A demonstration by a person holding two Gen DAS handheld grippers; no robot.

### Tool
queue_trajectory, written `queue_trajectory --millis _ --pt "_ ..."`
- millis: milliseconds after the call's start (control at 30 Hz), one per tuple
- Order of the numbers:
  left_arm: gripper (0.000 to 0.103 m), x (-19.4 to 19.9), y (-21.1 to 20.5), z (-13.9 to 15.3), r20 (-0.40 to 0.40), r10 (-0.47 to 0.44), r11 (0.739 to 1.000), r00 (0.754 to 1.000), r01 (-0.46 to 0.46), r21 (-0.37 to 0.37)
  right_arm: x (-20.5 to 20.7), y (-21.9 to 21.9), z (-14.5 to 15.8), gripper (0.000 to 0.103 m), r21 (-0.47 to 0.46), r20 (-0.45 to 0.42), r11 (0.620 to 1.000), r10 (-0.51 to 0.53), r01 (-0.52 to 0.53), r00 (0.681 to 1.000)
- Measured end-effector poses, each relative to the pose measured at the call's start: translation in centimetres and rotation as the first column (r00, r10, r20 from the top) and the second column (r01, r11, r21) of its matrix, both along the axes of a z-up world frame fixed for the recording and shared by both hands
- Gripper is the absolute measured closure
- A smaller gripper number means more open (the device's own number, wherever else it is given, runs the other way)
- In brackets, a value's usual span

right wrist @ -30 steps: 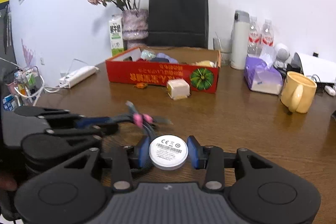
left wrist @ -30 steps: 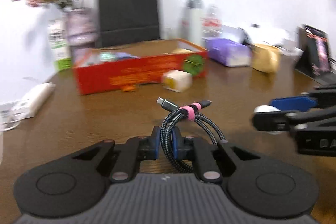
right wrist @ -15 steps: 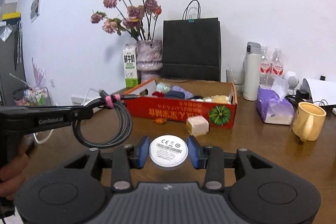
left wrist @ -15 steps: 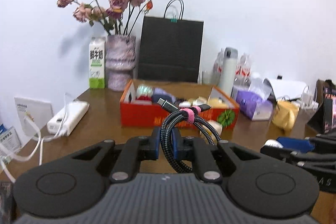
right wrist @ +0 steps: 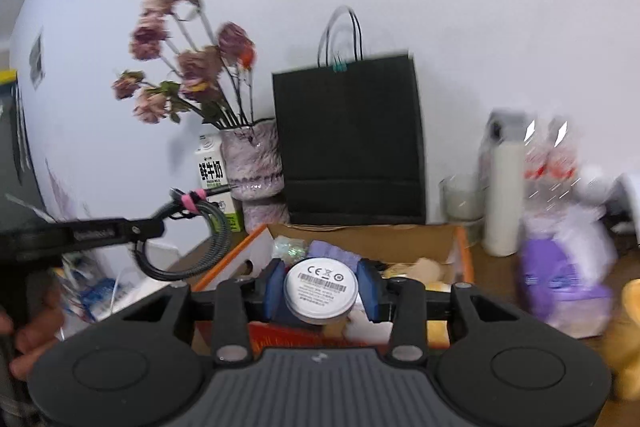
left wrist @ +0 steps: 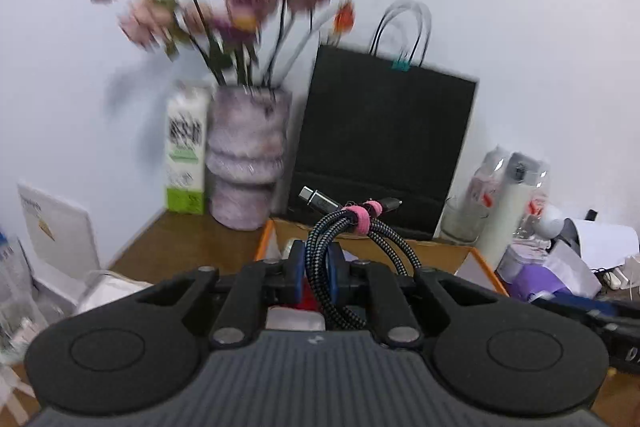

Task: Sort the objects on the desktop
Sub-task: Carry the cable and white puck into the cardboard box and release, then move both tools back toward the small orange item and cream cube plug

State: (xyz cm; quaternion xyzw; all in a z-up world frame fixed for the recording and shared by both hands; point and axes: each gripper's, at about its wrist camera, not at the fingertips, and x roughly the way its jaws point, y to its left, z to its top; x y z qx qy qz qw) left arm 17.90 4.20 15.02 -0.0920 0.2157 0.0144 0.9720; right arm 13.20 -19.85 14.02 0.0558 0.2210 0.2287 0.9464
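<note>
Jaws first: left gripper [left wrist: 317, 269] nearly closed, pinching a coiled braided USB cable [left wrist: 352, 251] bound with a pink strap; coil sticks up past the blue pads, plugs pointing at the back wall. Right gripper [right wrist: 320, 291] part open, pads clamped on both sides of a round white puck [right wrist: 320, 290], printed label facing the camera. Both held in the air above the orange cardboard box [right wrist: 464, 251], which already holds mixed small items. Behind the box, along the desk's back edge: black paper bag [right wrist: 352, 143], vase of dried roses [right wrist: 252, 163], milk carton [right wrist: 212, 171] at the back-left corner. White flask [right wrist: 502, 195] and purple tissue pack [right wrist: 560, 291] to the box's right, blurred.
</note>
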Motion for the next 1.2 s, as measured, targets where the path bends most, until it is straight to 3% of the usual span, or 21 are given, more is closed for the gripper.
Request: queue_trajectory --millis 100,167,267,333,367,400,433,467,567,667,767,900,1033,1200 --pt "0.091 6.3 -0.7 -2.3 -0.156 -0.054 0.997 0.986 0.046 -0.058 6.9 0.5 -1.7 0.065 0.018 -0.15 1.0 -0.001 0.004 0.989" --pt "0.091 9.4 -2.6 -4.5 -0.24 -0.069 0.997 0.968 0.072 0.003 11.3 1.0 -3.4 0.065 -0.02 -0.245 0.999 -0.029 0.025 0.969" --pt "0.089 12.6 -4.9 -7.4 -0.309 -0.064 0.991 0.949 0.096 0.09 16.5 2.5 -6.5 0.065 -0.153 -0.351 0.986 -0.119 0.069 0.929" --pt "0.087 12.9 -5.3 -8.0 -0.304 -0.055 0.99 0.951 0.091 0.107 18.5 4.1 -8.2 0.064 -0.249 -0.395 0.968 -0.131 0.032 0.909" --pt "0.078 12.5 -5.3 -7.9 -0.283 -0.064 0.991 0.957 0.095 0.098 19.0 4.5 -8.9 0.064 -0.273 -0.413 0.962 -0.127 0.01 0.902" --pt "0.059 12.0 -5.1 -7.5 -0.26 -0.077 0.991 0.962 0.102 0.084 19.3 4.9 -9.3 0.065 -0.292 -0.412 0.956 -0.133 0.008 0.901" --pt "0.05 11.4 -4.9 -7.1 -0.237 -0.081 0.992 0.968 0.102 0.078 19.3 5.2 -9.5 0.064 -0.308 -0.396 0.951 -0.144 0.017 0.907" --pt "0.041 11.0 -4.9 -6.4 -0.212 -0.08 0.991 0.974 0.1 0.085 19.2 5.3 -9.6 0.056 -0.321 -0.381 0.947 -0.154 0.025 0.912" --pt "0.036 9.6 -4.7 -4.3 -0.168 -0.018 0.99 0.986 0.041 0.135 18.3 4.6 -8.4 0.045 -0.273 -0.356 0.96 -0.156 0.057 0.921" --pt "0.018 7.2 -3.8 -2.7 -0.162 0.064 0.995 0.985 -0.051 0.084 16.8 3.7 -6.1 0.043 -0.234 -0.306 0.967 -0.176 0.105 0.936" --pt "0.018 3.7 -3.4 -2.2 -0.164 0.071 0.997 0.984 -0.068 0.022 14.0 2.9 -3.7 0.032 -0.175 -0.247 0.976 -0.169 0.127 0.954" --pt "0.006 -1.4 -3.4 -2.7 -0.143 0.109 0.994 0.984 -0.104 0.042 8.2 2.3 -2.4 0.023 -0.148 -0.147 0.982 -0.142 0.12 0.979" --pt "0.005 -6.6 -3.8 -3.5 -0.131 0.061 0.996 0.99 -0.052 0.069 2.0 1.7 -2.8 0.019 -0.155 -0.098 0.98 -0.142 0.125 0.985" --pt "0.001 -13.6 -4.6 -5.6 -0.118 -0.069 0.992 0.991 0.08 0.097 -5.2 0.1 -4.8 0.016 -0.133 -0.11 0.985 -0.122 0.107 0.986"
